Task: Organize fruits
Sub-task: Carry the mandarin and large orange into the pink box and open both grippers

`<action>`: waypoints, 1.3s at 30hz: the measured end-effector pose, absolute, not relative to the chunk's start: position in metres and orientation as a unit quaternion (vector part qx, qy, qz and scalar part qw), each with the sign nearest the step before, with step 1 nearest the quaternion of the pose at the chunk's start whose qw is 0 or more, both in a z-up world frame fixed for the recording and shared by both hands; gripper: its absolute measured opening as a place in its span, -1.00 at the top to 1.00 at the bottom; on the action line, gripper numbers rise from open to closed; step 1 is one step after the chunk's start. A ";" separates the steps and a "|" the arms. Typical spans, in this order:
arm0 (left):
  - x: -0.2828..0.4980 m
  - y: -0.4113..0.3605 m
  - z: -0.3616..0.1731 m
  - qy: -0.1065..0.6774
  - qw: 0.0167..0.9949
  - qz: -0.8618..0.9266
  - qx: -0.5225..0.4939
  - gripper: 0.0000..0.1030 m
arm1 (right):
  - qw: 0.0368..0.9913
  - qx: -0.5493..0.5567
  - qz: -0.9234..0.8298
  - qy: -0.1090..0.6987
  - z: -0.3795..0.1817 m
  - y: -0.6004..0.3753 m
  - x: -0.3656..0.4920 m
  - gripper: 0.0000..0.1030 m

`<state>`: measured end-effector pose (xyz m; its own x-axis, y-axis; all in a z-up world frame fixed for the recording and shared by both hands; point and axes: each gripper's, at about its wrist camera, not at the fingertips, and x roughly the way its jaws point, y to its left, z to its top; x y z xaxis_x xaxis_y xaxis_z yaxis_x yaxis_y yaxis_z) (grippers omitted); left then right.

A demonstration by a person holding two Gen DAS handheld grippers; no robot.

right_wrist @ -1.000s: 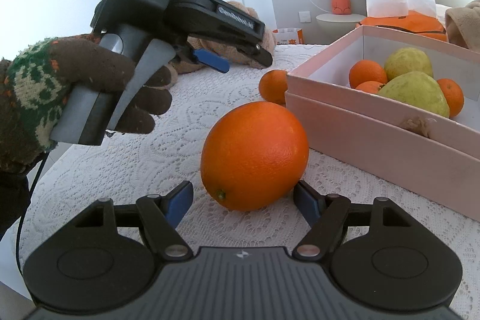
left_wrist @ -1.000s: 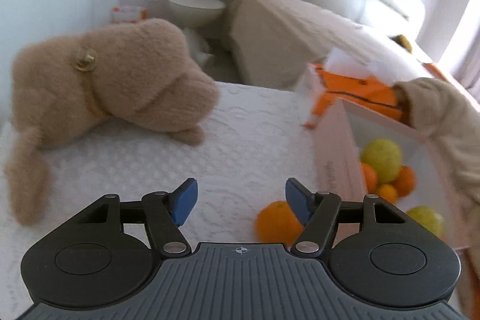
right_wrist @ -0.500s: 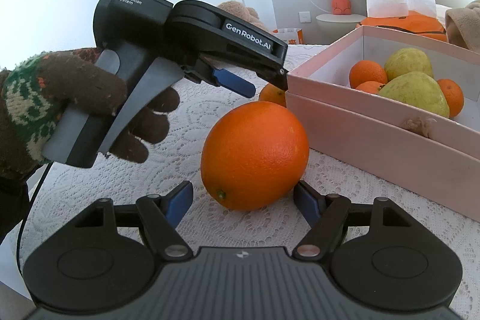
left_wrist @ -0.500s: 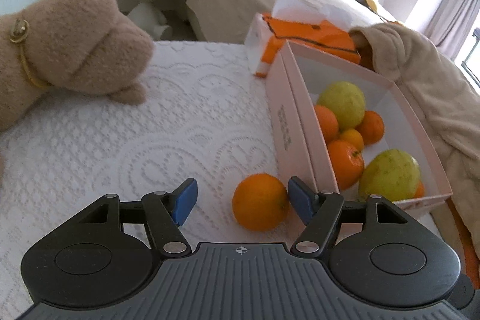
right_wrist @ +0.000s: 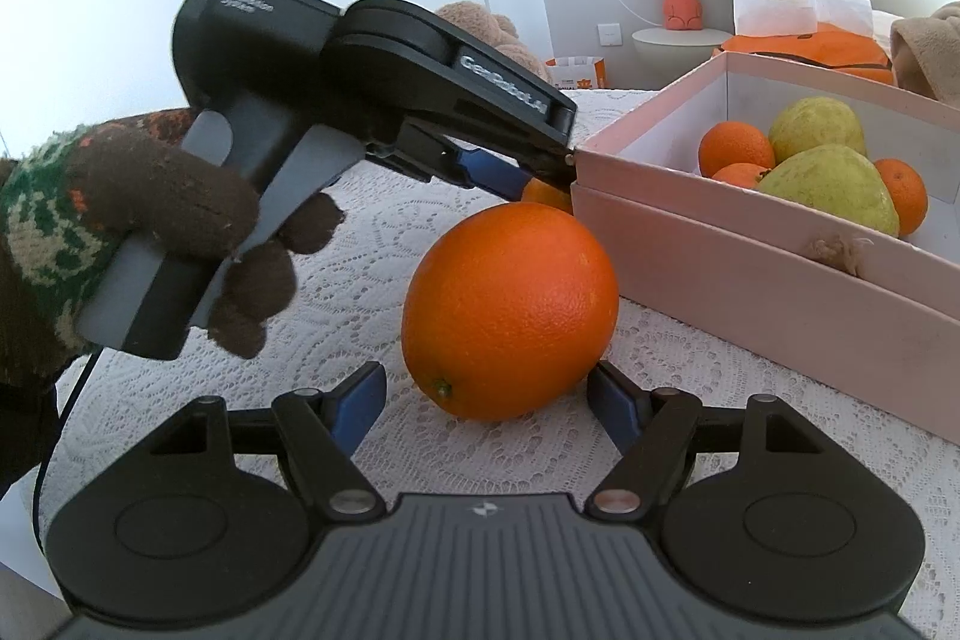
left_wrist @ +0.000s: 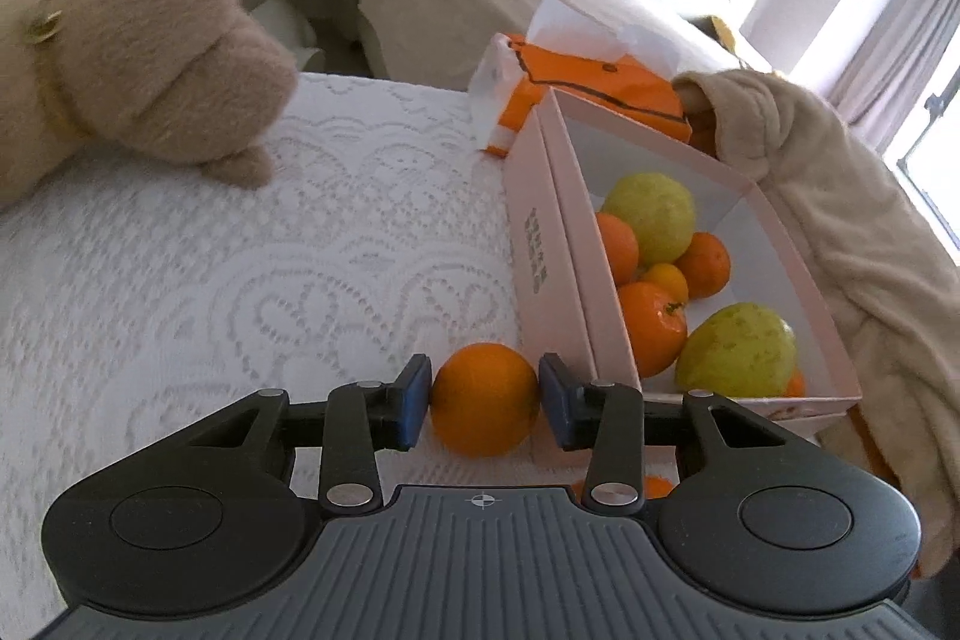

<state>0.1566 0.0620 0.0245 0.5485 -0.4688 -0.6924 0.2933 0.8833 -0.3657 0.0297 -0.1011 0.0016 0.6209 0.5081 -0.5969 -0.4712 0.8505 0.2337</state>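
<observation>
Left wrist: left gripper has just been closing around the small orange on the lace cloth, right beside the pink box. Pads sit at both flanks of the fruit, touching or a hair off; can't confirm firm squeeze, so I'd call it contact, not yet a lift. Box already holds several oranges plus two green fruits. Plush toy far left, blanket draped over the box's far corner.

Right wrist: right gripper is wide open, big orange sitting on the cloth between the jaws, pads clear of it on both sides. Nothing held. A gloved hand holds the left gripper, its tips down at the small orange beside the box wall.

Progress, my read: most fruit is boxed. Two oranges left on the cloth. Small one looks about to go in; big one next, right jaws only need to close.
</observation>
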 end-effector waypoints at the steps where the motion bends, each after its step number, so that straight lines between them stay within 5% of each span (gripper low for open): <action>1: 0.150 0.067 0.024 0.416 0.878 -0.212 -0.107 0.14 | 0.900 0.028 0.272 0.340 0.002 -0.102 0.030 -0.45; 23: 0.015 0.107 0.024 0.345 0.924 -0.111 -0.118 0.15 | 0.914 -0.013 0.173 0.366 0.015 -0.070 0.059 -0.45; 39: 0.000 0.026 0.035 0.344 0.911 -0.216 -0.076 0.15 | 0.922 -0.011 0.060 0.383 0.038 -0.168 -0.008 -0.41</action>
<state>0.0002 0.0262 0.0351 0.6700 -0.4458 -0.5937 0.3414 0.8951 -0.2868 -0.0082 -0.1676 0.0378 0.6998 0.1030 -0.7068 -0.1191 0.9925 0.0267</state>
